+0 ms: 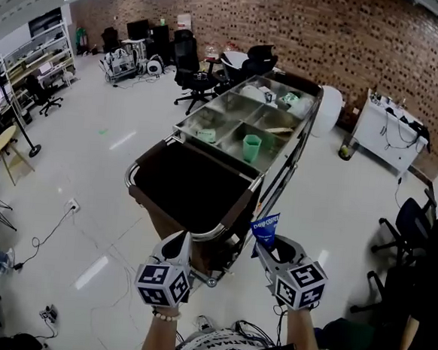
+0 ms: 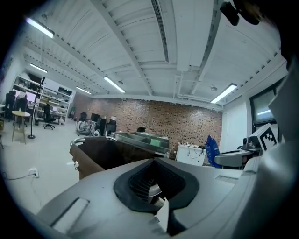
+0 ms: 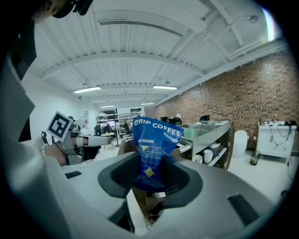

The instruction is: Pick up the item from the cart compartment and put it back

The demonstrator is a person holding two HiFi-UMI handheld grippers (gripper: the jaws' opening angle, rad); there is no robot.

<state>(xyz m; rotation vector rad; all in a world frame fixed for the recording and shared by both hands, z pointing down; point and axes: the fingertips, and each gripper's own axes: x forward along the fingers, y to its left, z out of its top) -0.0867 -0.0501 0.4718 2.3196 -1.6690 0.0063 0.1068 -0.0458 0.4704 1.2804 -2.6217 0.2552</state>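
A blue drip coffee packet [image 1: 265,228] stands upright in my right gripper [image 1: 268,246], which is shut on its lower part. This is just off the near right corner of the cart [image 1: 178,132]. In the right gripper view the packet [image 3: 154,144] fills the space between the dark pads [image 3: 116,179]. My left gripper [image 1: 177,244] hovers at the cart's near end with its jaws together and nothing in them; the left gripper view shows only its own closed pads [image 2: 182,179]. The cart's steel compartments hold a green cup [image 1: 251,147], a pale green item [image 1: 206,135] and white pieces further back.
A dark brown bag [image 1: 192,183] hangs at the cart's near end. Office chairs [image 1: 193,74] stand beyond the cart, with a white bin [image 1: 329,110] and a white table [image 1: 388,131] to the right. Cables lie on the floor at the lower left [image 1: 44,240].
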